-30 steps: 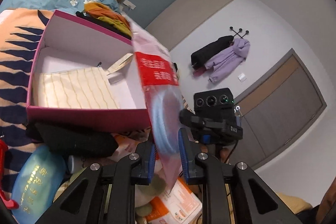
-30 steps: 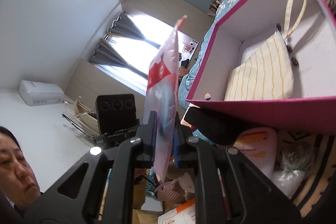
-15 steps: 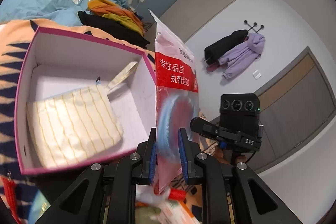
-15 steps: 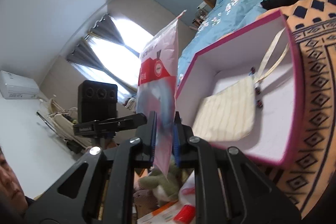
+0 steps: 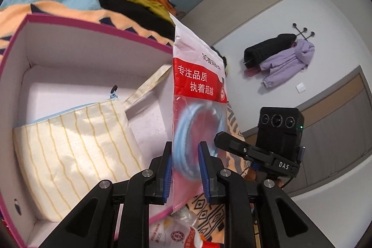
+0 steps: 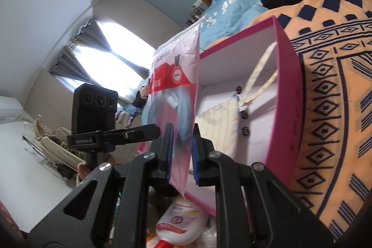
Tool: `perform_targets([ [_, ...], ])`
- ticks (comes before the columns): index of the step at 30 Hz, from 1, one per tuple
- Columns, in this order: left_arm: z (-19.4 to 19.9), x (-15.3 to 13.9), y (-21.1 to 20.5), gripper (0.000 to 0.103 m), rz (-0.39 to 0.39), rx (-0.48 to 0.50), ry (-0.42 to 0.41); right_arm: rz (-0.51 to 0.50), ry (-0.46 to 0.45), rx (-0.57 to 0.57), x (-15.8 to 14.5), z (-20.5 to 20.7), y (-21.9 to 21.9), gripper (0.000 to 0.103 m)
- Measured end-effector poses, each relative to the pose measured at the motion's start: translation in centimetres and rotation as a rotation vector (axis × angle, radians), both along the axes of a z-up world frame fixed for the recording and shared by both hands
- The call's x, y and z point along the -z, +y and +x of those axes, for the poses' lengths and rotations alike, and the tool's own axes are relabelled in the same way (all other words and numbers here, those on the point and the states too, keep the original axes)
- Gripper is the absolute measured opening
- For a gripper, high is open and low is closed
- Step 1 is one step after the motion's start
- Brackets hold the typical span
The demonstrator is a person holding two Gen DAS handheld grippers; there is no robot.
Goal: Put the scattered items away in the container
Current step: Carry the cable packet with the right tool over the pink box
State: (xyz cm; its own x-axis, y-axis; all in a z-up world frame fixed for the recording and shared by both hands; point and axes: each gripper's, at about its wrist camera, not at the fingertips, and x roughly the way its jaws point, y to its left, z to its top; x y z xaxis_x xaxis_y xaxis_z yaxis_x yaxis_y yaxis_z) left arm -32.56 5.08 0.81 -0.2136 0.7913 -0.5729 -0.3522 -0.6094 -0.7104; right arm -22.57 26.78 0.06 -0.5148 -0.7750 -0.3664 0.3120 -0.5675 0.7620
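A plastic packet (image 5: 197, 85) with a red label and a coiled blue cable inside stands upright. My left gripper (image 5: 184, 169) is shut on its lower part. My right gripper (image 6: 182, 155) is shut on the same packet (image 6: 176, 85) from the opposite side. The packet hangs above the near right corner of an open pink box (image 5: 93, 26) with white inner walls (image 6: 286, 85). A cream pouch (image 5: 76, 150) with yellow stripes lies flat inside the box. The right gripper's camera block (image 5: 279, 127) faces me in the left wrist view.
The box rests on an orange and navy patterned blanket (image 6: 337, 85) on a bed. A white bottle (image 6: 181, 222) with a red cap lies below the grippers. Black and orange clothes (image 5: 139, 1) are piled behind the box. Coats (image 5: 283, 57) hang on the far wall.
Both grippers have risen with the packet and carried it toward the box. The box now sits lower in both views, and its inside shows from above.
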Motion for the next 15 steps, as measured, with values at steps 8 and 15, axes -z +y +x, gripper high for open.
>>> perform_targets([
  [8,-1.3,2.2,0.6,0.025,-0.027,-0.015,-0.064,0.098,-0.031,0.018,0.5,-1.0,-0.3,0.017],
  [15,-2.1,3.4,1.3,0.028,-0.055,-0.027,-0.102,0.202,-0.056,0.050,0.3,-1.7,-0.7,0.017],
])
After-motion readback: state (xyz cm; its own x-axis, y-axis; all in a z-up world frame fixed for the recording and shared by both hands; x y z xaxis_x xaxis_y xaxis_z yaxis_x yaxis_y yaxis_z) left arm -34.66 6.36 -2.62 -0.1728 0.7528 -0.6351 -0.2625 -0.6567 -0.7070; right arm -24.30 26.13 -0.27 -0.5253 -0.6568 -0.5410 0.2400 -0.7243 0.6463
